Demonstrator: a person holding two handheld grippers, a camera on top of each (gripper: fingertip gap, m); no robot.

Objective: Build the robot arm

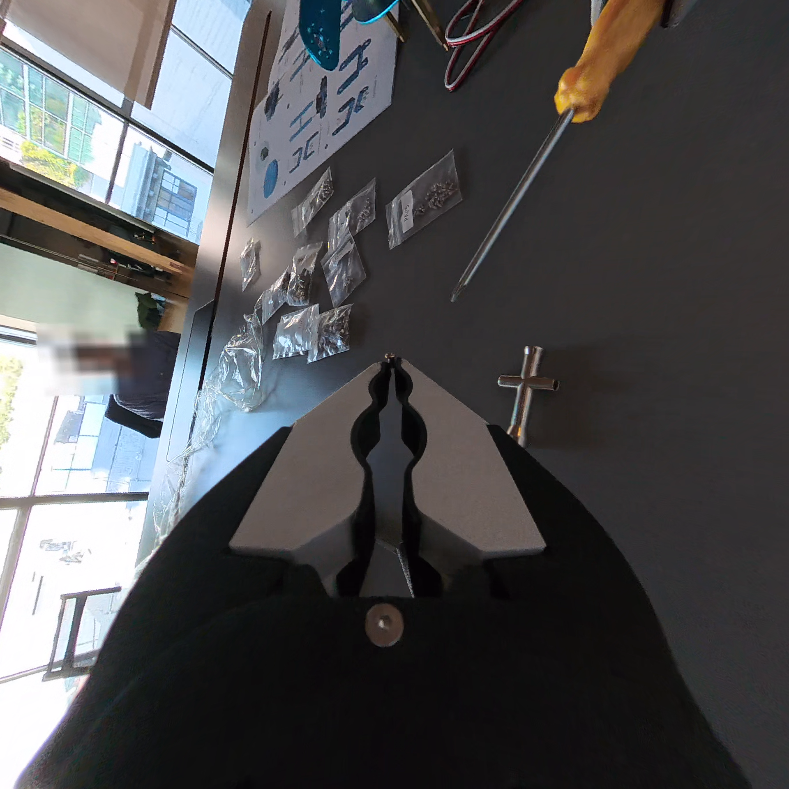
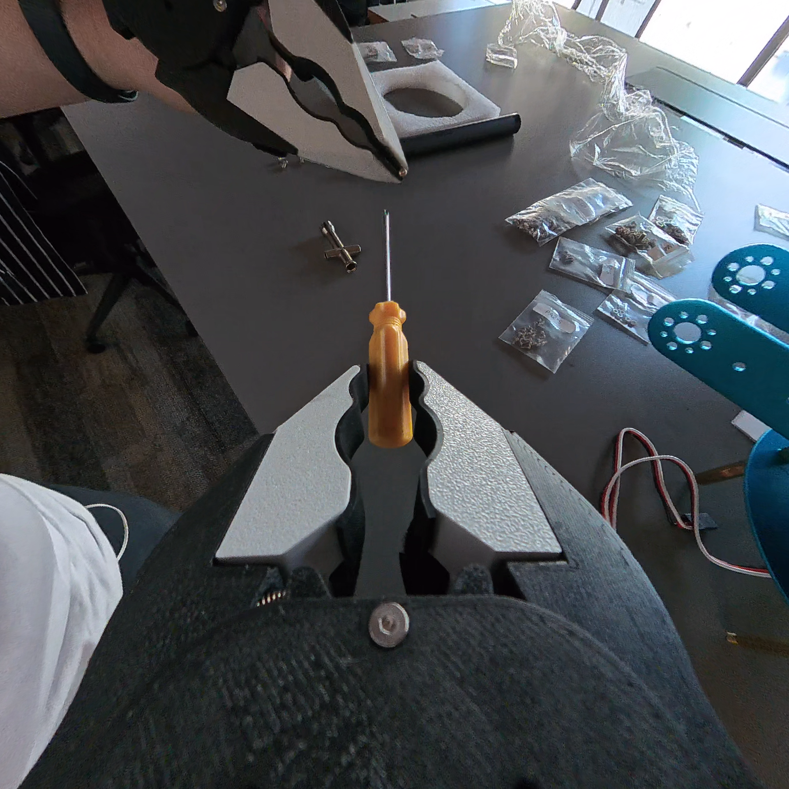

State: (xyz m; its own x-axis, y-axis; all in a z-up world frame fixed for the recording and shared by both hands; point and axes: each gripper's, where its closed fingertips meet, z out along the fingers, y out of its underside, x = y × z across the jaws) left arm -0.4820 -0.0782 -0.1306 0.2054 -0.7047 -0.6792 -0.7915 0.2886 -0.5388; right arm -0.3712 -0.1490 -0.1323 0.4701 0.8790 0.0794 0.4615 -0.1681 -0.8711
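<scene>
Your left gripper is pinching a tiny metal screw at the very tips, the two fingers drawn together on it, and you are holding it above the dark table; from the right wrist view the same gripper is hanging in the air with the screw poking out of its tip. Your right gripper is clamping the orange handle of a screwdriver, fingers closed on both sides of the handle, and the thin shaft is pointing forward toward the left gripper's tip, with a gap between the two. In the left wrist view the screwdriver is slanting in from the upper right, its tip well apart from the screw. A small metal cross wrench is lying on the table just left of the shaft. Beyond the left gripper, a white foam block with an oval cut-out is sitting beside a black tube. To the right, small clear zip bags are lying scattered, each holding little dark metal fasteners; some are carrying white labels. Crumpled clear plastic wrap is lying behind them. Blue perforated metal brackets are showing at the right edge, with a red, white and black wire looping below them. A printed sheet is lying past the bags in the left wrist view.
</scene>
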